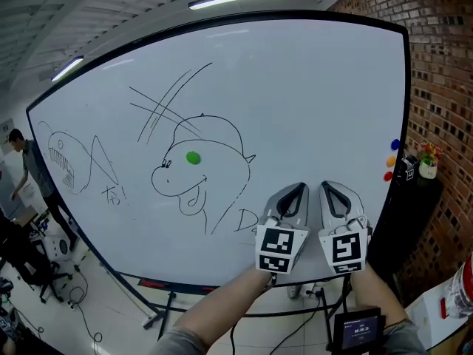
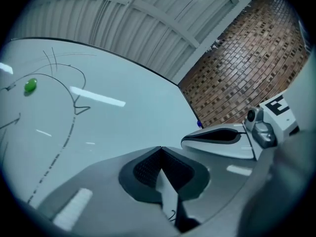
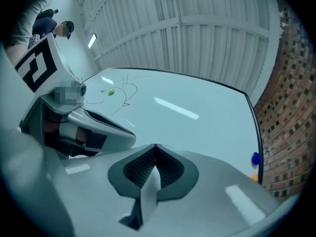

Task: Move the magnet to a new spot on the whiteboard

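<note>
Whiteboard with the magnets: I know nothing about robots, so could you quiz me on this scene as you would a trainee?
1. True or false: the green magnet sits inside the cartoon head drawn on the whiteboard.
2. The right gripper is: A) wide open; B) shut on the green magnet; C) shut, with nothing between its jaws.
3. Fill in: ___ coloured magnets sit in a column near the whiteboard's right edge.
Key: 1 true; 2 C; 3 three.
</note>
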`<state>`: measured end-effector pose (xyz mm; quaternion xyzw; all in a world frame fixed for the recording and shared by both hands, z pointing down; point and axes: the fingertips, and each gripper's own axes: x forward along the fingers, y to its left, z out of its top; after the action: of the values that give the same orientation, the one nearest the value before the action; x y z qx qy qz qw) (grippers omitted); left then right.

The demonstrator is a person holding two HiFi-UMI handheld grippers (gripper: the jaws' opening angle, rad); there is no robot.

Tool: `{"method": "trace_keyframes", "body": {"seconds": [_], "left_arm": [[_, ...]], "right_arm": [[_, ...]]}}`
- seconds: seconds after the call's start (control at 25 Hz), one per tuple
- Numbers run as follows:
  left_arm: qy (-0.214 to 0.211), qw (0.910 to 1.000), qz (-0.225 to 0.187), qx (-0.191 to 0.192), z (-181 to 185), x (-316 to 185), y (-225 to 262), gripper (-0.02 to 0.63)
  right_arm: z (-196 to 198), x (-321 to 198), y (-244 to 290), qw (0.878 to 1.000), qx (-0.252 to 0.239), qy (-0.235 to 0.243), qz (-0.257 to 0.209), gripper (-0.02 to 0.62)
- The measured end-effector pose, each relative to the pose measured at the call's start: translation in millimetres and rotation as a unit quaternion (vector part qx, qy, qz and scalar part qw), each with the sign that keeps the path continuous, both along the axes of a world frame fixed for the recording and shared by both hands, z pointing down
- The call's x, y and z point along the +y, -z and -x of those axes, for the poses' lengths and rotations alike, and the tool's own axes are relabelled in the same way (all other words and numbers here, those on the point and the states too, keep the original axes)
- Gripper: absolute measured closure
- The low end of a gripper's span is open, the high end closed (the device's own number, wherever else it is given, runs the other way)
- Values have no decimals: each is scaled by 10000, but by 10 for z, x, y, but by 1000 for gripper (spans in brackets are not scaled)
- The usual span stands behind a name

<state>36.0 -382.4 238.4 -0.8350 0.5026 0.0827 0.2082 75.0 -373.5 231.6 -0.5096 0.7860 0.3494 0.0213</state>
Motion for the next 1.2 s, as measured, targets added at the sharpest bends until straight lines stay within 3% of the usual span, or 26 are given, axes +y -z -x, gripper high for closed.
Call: {"method": "trace_keyframes", "body": {"seconds": [0.36,0.76,1.2], "left_arm": [[485,9988,5,5,998,153,17,609],[1022,9947,-81,37,2075,309,77,609],[1089,9938,-241,28,2596,404,205,609]], "right_arm": [[1029,115,-24,9969,-11,702,358,589],[2102,283,57,9923,170,1203,227,589],[2580,353,244,9932,175,1149,-46,589]]}}
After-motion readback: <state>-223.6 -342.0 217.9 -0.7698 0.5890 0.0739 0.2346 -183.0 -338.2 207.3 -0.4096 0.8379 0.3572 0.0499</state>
